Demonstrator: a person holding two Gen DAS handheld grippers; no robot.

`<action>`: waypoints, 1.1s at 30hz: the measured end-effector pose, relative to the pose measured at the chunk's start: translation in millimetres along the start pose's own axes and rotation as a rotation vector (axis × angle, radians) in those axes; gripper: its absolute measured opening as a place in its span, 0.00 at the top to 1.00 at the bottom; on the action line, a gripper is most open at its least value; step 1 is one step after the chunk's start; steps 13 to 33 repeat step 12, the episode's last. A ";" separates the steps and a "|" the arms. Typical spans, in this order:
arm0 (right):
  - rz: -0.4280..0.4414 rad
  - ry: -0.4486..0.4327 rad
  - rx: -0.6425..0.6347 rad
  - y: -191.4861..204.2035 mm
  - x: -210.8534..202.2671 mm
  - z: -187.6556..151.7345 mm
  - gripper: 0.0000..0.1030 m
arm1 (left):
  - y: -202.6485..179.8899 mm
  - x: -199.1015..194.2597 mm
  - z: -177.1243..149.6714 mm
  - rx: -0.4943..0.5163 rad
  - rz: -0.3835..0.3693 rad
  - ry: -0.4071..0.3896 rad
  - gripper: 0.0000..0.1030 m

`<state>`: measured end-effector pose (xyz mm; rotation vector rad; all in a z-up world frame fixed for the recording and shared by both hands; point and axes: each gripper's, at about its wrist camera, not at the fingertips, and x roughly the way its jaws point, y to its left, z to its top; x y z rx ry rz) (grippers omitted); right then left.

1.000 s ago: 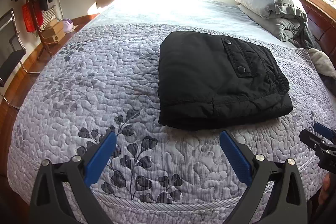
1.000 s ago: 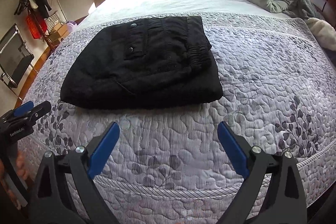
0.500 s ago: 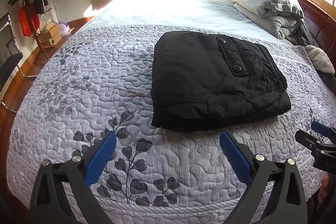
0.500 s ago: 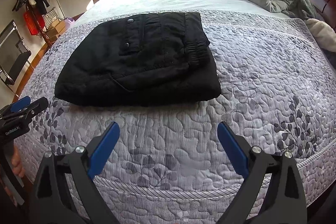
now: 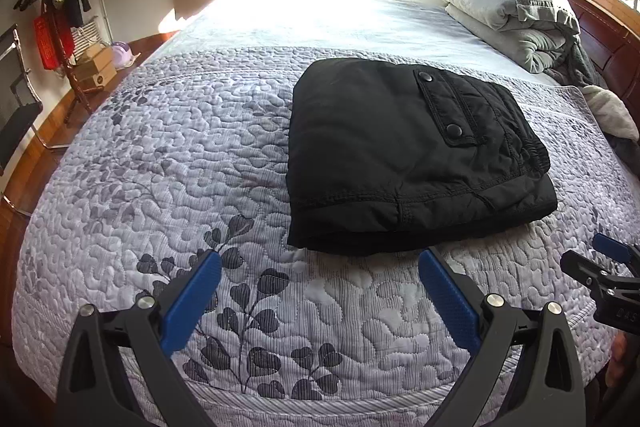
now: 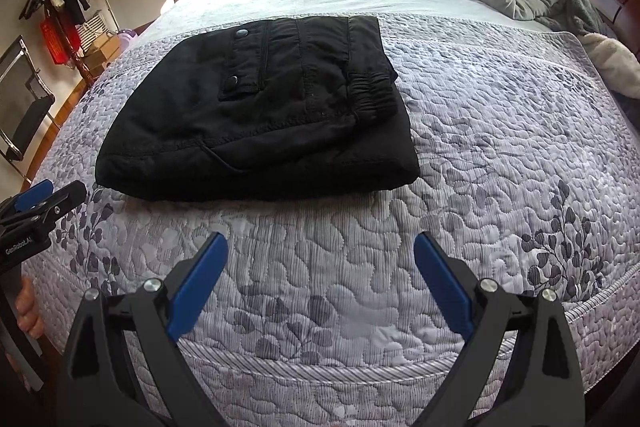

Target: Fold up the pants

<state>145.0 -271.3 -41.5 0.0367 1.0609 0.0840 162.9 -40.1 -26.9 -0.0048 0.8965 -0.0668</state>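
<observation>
The big bed (image 5: 168, 163) has a gray quilt with leaf shapes. Gray pillows (image 5: 500, 3) are piled at its far right corner. The black pants (image 5: 384, 155) lie folded flat on the quilt, near the front edge. The left gripper (image 5: 320, 283) and the right gripper (image 6: 320, 259) are both wide open, holding nothing, above the front edge, not touching the pants.

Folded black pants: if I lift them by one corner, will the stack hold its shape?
Probably not. The black pants lie as loose soft layers, so they would likely flop open. The quilt looks textured, so pushing may drag the bottom layer. Lifting from both sides seems safer.
</observation>
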 end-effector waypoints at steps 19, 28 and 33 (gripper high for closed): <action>0.004 0.013 0.009 -3.0 5.7 -1.1 0.09 | 1.2 0.1 0.8 -0.016 -0.015 0.007 0.04; 0.004 0.013 0.009 -3.0 5.7 -1.1 0.09 | 1.2 0.1 0.8 -0.016 -0.015 0.007 0.04; 0.004 0.013 0.009 -3.0 5.7 -1.1 0.09 | 1.2 0.1 0.8 -0.016 -0.015 0.007 0.04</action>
